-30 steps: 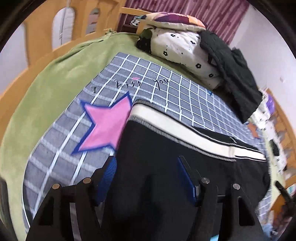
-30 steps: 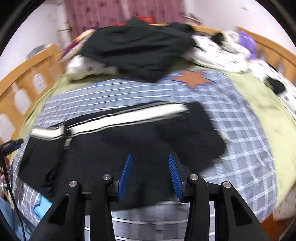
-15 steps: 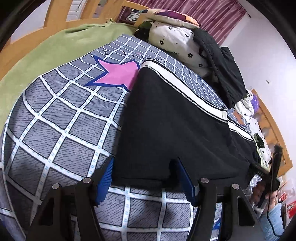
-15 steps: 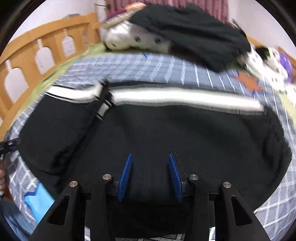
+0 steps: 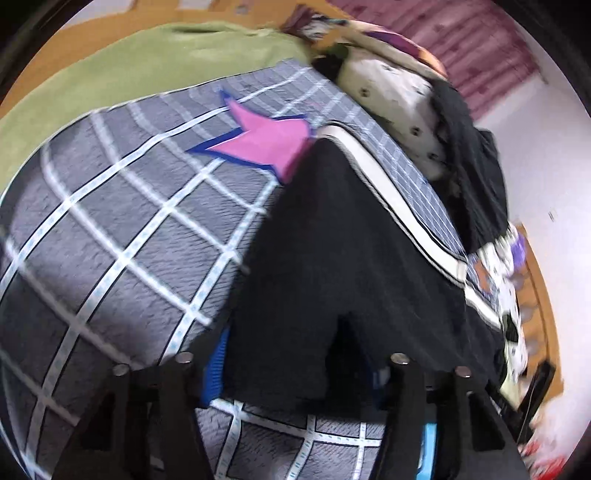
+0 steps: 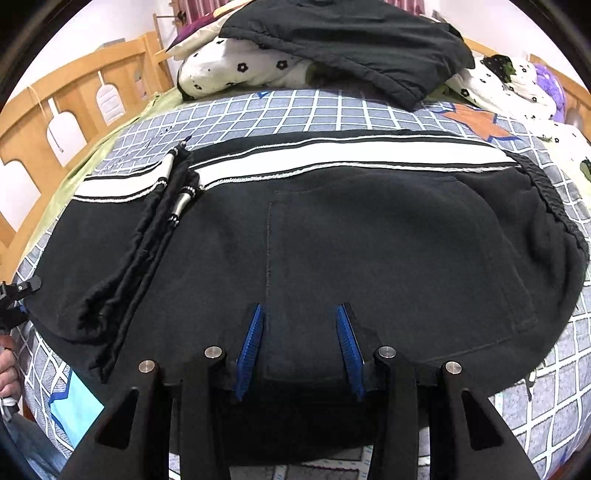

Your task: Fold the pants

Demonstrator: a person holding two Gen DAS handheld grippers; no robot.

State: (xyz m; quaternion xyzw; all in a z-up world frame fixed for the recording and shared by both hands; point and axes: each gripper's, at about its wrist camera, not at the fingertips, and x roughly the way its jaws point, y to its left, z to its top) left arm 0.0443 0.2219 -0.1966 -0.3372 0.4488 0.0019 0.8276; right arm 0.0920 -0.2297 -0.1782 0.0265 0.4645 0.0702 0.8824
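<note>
Black pants [image 6: 369, 240] with a white side stripe [image 6: 332, 155] lie across the grey checked blanket [image 6: 314, 107], folded lengthwise, one leg end doubled over at the left. My right gripper [image 6: 301, 332] is open, its blue pads straddling the near edge of the pants by the back pocket. In the left wrist view the pants [image 5: 332, 258] run away to the right. My left gripper [image 5: 291, 354] is open around the near hem, with cloth between the fingers and draped over the right one.
Pillows [image 6: 240, 70] and a black jacket [image 6: 351, 33] are piled at the bed's far side. A wooden bed rail [image 6: 74, 99] runs along the left. A green sheet [image 5: 129, 62] lies under the blanket. A pink star patch [image 5: 262, 144] sits by the pants.
Both grippers moved in low over the near edge of the pants. The left view swung and blurred, and the cloth now sits deeper between its fingers. The right gripper came closer to the pocket.
</note>
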